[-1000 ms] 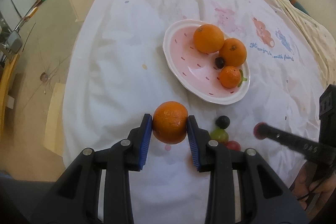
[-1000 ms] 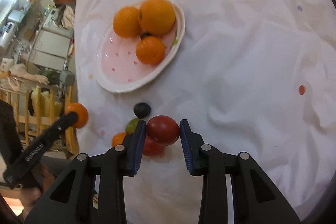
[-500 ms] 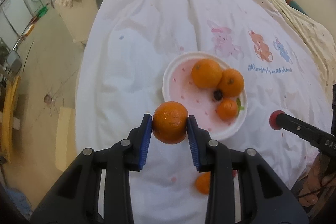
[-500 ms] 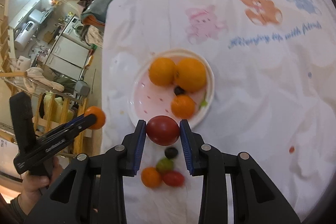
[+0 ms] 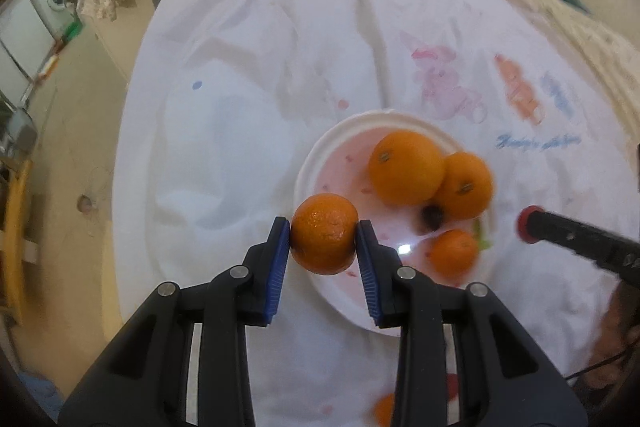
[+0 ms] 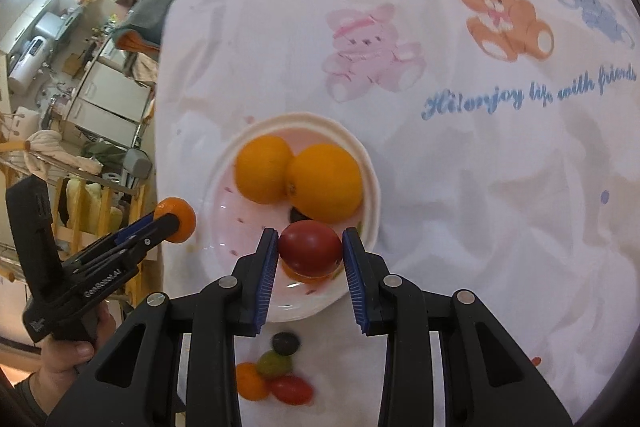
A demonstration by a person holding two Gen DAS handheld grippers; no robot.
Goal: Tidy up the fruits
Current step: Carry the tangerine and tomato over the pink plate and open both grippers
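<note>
My left gripper [image 5: 323, 241] is shut on an orange [image 5: 324, 239] and holds it above the left rim of the pink-and-white plate [image 5: 340, 171]. The plate holds three oranges [image 5: 406, 173] and a small dark fruit [image 5: 431, 215]. My right gripper [image 6: 310, 245] is shut on a red tomato [image 6: 310, 243] above the near part of the same plate [image 6: 224, 239]. Small fruits lie on the cloth below it: a dark one [image 6: 285, 342], a green one [image 6: 274, 363], an orange one [image 6: 250, 381] and a red one [image 6: 291, 389].
A white tablecloth [image 6: 480, 187] with teddy-bear prints covers the round table. The table's left edge [image 5: 120, 187] drops to the floor. Shelves and household clutter [image 6: 60, 67] stand beyond the table on the left.
Both grippers have moved forward with their fruit, from short of the plate's near rim to over the plate. The plate looks closer and larger in both views.
</note>
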